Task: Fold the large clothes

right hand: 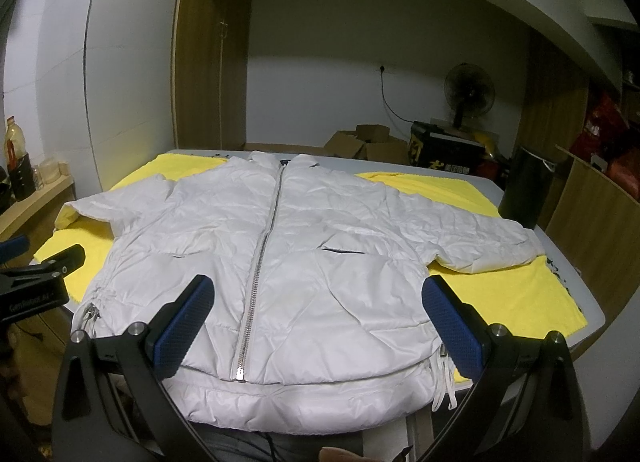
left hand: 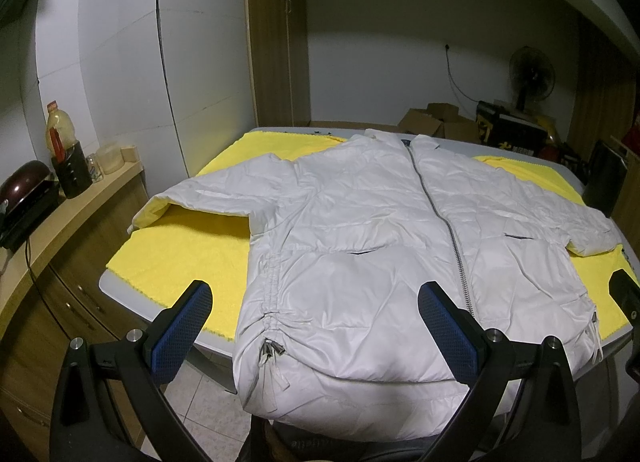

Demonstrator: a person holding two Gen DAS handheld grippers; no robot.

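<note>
One white jacket (right hand: pixel 288 246), "GenRobot" on left gripper (right hand: pixel 40 274)

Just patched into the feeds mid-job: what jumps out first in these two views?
A big white puffer jacket lies front up and zipped shut across the middle of the table, sleeves spread to both sides and hem drooping over the near edge. Under it a bright yellow cloth covers most of the tabletop. Both grippers hang open above the hem, left gripper and right gripper, holding nothing.
</note>
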